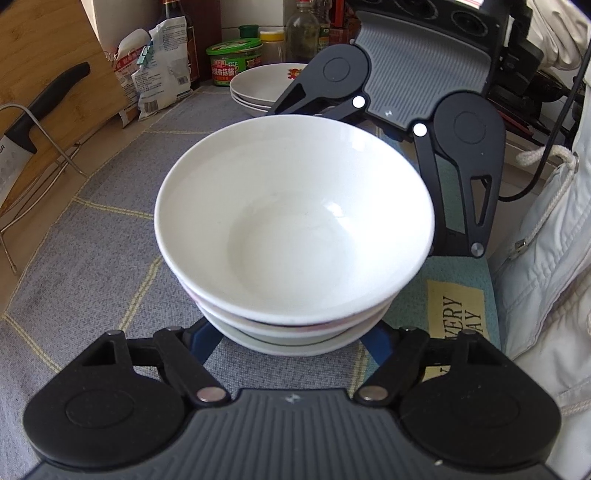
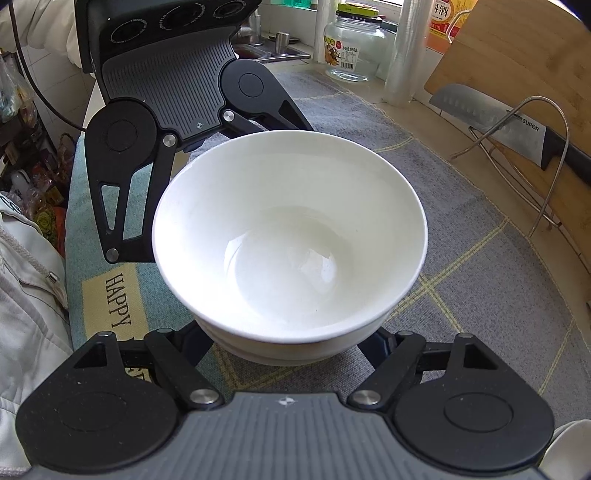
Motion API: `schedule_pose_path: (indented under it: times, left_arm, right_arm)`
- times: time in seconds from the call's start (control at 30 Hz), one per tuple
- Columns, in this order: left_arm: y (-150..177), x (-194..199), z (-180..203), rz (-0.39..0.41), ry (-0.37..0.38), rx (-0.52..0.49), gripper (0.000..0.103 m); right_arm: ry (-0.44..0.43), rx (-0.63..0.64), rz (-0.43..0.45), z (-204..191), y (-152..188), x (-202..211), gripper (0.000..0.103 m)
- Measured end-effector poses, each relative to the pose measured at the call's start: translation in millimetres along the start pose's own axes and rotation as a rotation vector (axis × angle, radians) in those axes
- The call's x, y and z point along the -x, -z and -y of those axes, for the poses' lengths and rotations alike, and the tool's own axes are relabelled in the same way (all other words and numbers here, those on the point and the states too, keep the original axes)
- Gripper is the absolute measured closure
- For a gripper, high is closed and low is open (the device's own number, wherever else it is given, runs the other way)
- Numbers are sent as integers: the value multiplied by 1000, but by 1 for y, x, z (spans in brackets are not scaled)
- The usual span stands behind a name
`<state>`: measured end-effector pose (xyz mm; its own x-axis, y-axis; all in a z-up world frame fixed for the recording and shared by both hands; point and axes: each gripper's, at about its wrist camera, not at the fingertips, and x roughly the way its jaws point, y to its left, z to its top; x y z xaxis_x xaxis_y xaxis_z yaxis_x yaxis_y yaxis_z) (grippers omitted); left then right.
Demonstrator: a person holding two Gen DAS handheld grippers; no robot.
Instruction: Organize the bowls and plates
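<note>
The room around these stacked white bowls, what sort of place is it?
Most likely a home kitchen counter: a black-handled cleaver leans on a bamboo cutting board, and a dark sauce bottle and green-lidded jar stand behind white ceramic plates.

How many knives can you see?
1. The knife hangs in a wire rack against the wooden cutting board, beside the stacked bowls. Others may be hidden.
</note>
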<state>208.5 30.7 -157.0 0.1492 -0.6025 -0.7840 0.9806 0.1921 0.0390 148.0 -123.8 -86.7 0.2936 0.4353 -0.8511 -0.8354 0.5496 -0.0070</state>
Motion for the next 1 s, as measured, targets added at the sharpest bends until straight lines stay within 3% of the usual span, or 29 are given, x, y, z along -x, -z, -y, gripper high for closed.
schedule_pose_path:
  times: [0.33, 0.63, 1.0]
  left_arm:
    - [-6, 3, 10, 3, -22, 32, 24]
    - [-44, -4, 19, 15, -44, 45, 24]
    - [-98, -41, 34, 36, -43, 30, 24]
  right_arm:
    - [-26, 27, 5, 5, 5, 26, 18]
    - [-32, 39, 15, 25, 23, 56, 18]
    - [-2, 38, 14, 58, 62, 98, 18]
